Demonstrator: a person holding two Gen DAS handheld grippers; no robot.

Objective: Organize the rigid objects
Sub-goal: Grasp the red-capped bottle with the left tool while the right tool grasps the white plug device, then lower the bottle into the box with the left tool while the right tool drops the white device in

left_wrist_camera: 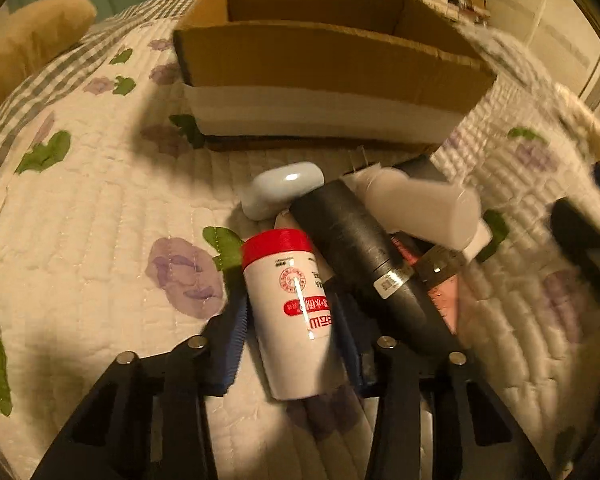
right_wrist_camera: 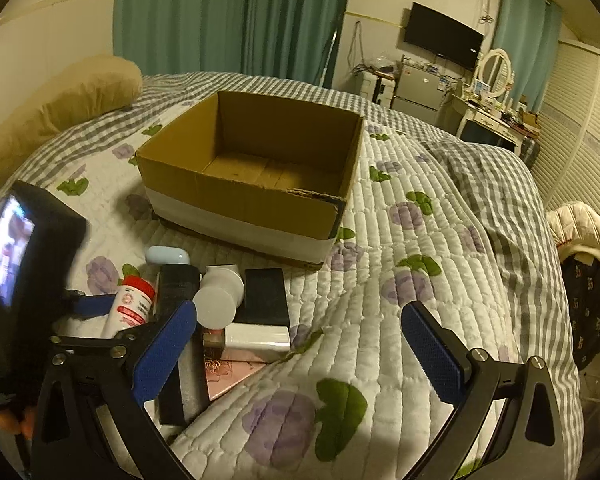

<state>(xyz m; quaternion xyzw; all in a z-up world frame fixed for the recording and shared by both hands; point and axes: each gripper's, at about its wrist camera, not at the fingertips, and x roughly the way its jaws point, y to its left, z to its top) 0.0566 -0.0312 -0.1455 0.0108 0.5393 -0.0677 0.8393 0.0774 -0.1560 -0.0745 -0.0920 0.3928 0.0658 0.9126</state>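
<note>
A home bedroom: quilted bed (right_wrist_camera: 420,240), pillow (right_wrist_camera: 80,92), curtains (right_wrist_camera: 228,16), vanity mirror (right_wrist_camera: 497,67).

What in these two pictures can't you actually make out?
- White bottle with red cap, left wrist view: label too blurred to read.
- Pink box, right wrist view: mostly hidden under the black tube and the right claw.
- Cardboard box, left wrist view: its near wall hides the floor.

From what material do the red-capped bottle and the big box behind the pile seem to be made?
Red-capped bottle: probably glossy plastic; a bright streak of light reflects on its smooth white body, and the cap is ribbed.
Box: corrugated cardboard, matte brown, with a frayed top edge; the white band around its base looks like tape or paper.
</note>
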